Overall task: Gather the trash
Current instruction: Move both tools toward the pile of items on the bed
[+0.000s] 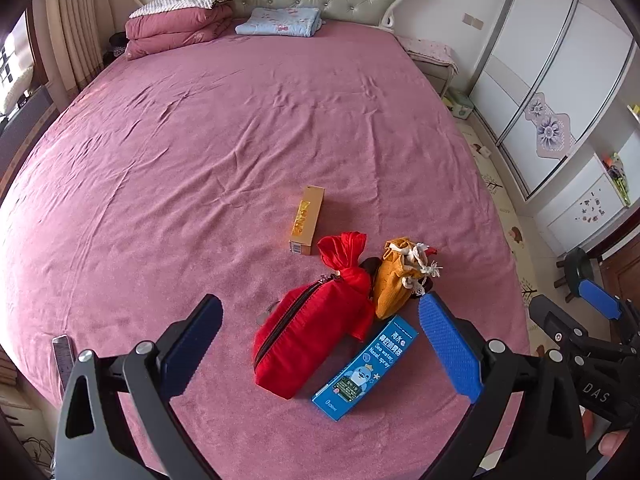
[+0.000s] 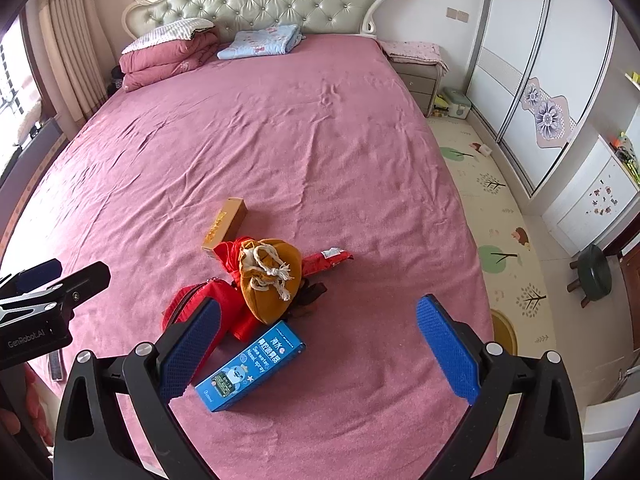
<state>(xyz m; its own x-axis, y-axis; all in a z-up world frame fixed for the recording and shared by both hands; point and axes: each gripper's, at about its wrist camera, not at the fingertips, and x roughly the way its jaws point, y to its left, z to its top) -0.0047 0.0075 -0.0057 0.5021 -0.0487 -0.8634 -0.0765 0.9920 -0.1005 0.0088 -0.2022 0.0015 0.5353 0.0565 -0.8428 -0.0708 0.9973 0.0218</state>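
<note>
My left claw [image 1: 320, 344] hangs wide open over the pink bed [image 1: 200, 160], holding nothing, and between its pads I see the red zip pouch [image 1: 308, 340] lying on the cover with its zip running from near-left to far-right. Just right of the pouch, touching it, lies the blue nasal spray box [image 1: 365, 368], its long axis also slanting from near-left up to far-right, with the far end close beside my right-hand pad. Beyond the pouch sits the mustard drawstring bag [image 1: 394, 284], and farther off, apart from the pile, the gold box [image 1: 307, 220] lies pointing away from me.

My right claw [image 2: 318, 346] is just as widely spread and empty. From its view the blue box [image 2: 250, 366] sits left of centre, near the left pad, still slanted near-left to far-right; the red pouch [image 2: 192, 304] is partly hidden behind that pad.

I judge the blue box the likeliest trash to take first. Either claw is near it, but I would have to turn the wrist so the pads close across its short sides, not along its length.
</note>
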